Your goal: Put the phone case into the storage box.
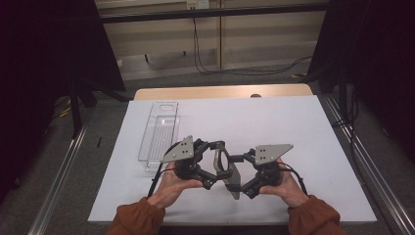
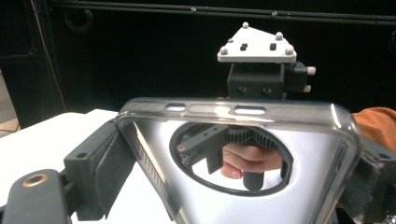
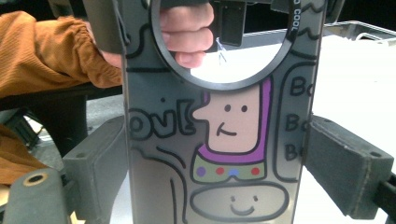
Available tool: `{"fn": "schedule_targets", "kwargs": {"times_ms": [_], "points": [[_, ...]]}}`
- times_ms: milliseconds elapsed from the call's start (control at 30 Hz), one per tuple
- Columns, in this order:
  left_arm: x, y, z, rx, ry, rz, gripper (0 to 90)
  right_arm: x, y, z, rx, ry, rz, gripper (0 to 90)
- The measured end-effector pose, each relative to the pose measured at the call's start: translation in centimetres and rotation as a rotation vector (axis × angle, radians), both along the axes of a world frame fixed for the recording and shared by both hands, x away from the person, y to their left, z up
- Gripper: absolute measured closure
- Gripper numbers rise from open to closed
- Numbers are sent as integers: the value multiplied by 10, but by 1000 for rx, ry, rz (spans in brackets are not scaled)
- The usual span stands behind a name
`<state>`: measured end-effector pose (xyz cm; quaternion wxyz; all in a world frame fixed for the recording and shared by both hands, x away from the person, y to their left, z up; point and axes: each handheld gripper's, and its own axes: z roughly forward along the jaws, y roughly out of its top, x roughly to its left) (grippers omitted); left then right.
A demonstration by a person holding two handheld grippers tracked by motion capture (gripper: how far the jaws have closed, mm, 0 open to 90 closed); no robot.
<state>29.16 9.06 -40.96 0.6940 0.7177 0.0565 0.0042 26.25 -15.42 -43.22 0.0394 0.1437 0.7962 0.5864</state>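
Currently the left gripper [image 1: 214,166] and right gripper [image 1: 238,172] both clamp the phone case [image 1: 226,169] at lower centre of the high view, above the table. Probable next move: transfer to the clear tray [image 1: 157,132], one gripper releasing first.

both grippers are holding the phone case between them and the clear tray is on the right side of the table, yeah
Not quite. The left gripper and the right gripper do hold the phone case between them, but the clear tray lies on the left side of the table, beyond the left gripper. The high view shows this.
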Motion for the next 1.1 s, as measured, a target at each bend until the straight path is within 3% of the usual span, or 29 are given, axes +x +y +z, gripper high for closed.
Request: {"fn": "schedule_targets", "kwargs": {"times_ms": [500,800,867,1033,1100], "points": [[-3,-4,0,27,-14,-5,131,-1,4,-1,9,-3,-32,38],[-3,-6,3,17,-16,3,132,-1,13,-3,46,-11,-54,60],[-2,-4,3,24,-16,-6,132,-1,13,-3,56,-3,-33,113],[-2,-4,3,12,-5,-7,123,-1,14,-2,54,-1,-23,121],[-3,-4,2,1,3,-28,118,-1,13,-2,53,3,-5,123]]}}
